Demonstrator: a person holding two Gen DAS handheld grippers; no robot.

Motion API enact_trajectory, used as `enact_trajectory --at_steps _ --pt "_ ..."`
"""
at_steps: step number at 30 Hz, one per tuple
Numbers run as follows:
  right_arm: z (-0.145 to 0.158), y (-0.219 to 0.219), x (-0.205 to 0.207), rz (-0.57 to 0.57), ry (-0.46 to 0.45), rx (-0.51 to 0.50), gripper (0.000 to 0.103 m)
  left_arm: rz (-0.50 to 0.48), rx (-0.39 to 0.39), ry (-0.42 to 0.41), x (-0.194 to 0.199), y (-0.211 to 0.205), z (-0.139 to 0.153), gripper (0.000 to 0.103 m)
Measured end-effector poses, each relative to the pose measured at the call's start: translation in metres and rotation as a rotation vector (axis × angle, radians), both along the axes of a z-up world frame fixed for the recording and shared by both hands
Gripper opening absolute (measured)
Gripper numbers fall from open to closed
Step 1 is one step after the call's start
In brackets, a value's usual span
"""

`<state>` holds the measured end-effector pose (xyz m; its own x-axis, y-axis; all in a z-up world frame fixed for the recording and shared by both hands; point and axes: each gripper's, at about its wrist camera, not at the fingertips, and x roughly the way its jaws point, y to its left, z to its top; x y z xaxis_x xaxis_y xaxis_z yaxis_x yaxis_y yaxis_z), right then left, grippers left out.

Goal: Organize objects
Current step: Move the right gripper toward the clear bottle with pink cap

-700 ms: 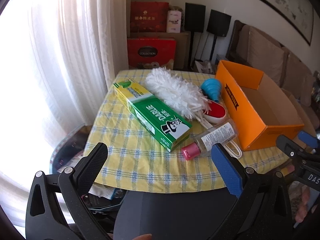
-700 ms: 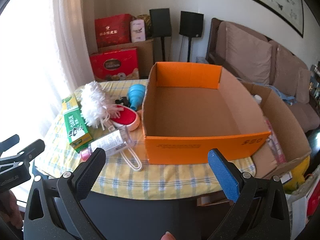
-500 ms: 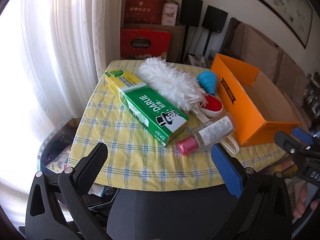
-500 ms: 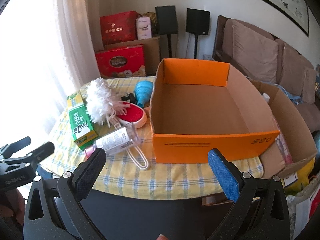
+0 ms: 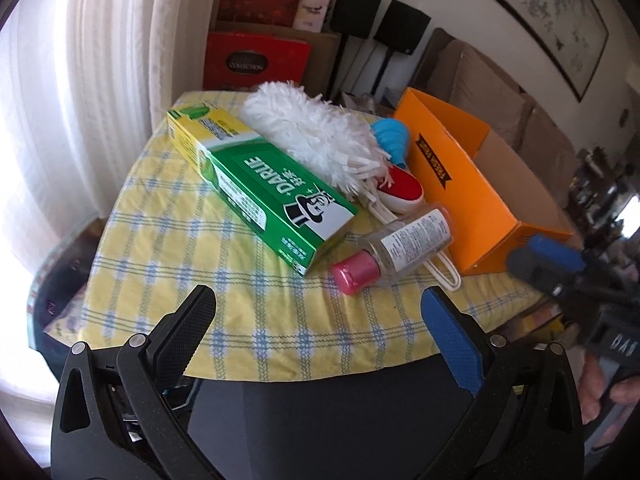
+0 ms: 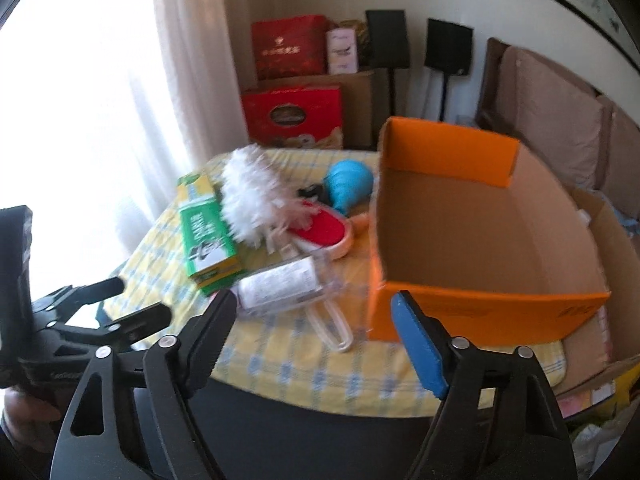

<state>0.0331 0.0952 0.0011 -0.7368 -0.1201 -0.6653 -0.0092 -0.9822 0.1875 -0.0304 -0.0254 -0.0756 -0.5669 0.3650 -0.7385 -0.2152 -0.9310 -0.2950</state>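
Note:
On the yellow checked tablecloth (image 5: pixel 168 264) lie a green Darlie box (image 5: pixel 264 184), a white fluffy duster (image 5: pixel 312 136), a red brush (image 5: pixel 402 190), a blue funnel (image 5: pixel 394 140) and a clear bottle with a pink cap (image 5: pixel 394 248). An empty orange cardboard box (image 6: pixel 472 232) stands to their right. My left gripper (image 5: pixel 320 320) is open and empty over the table's near edge. My right gripper (image 6: pixel 312 320) is open and empty, just before the bottle (image 6: pixel 280 288) and the orange box's front corner.
Red gift boxes (image 5: pixel 256 60) and two black speakers (image 5: pixel 380 20) stand behind the table by a white curtain (image 5: pixel 100 60). A brown sofa (image 6: pixel 560 120) is at the right. A larger brown carton (image 6: pixel 612 280) sits beside the orange box.
Both grippers have moved closer to the table. The right one has swung left, toward the bottle and the orange box's left corner. The objects have not moved.

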Motion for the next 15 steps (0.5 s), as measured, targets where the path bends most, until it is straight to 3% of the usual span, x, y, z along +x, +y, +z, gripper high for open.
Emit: enact_trajectory --at_steps 6,15 --pt "-0.031 -0.009 -0.014 0.039 -0.096 -0.101 0.06 -0.002 0.005 -0.032 -0.006 -0.003 -0.014 0.094" --pt "-0.056 -0.01 -0.041 0.014 -0.149 -0.312 0.059 0.027 -0.016 -0.042 -0.011 -0.015 -0.022 0.094"
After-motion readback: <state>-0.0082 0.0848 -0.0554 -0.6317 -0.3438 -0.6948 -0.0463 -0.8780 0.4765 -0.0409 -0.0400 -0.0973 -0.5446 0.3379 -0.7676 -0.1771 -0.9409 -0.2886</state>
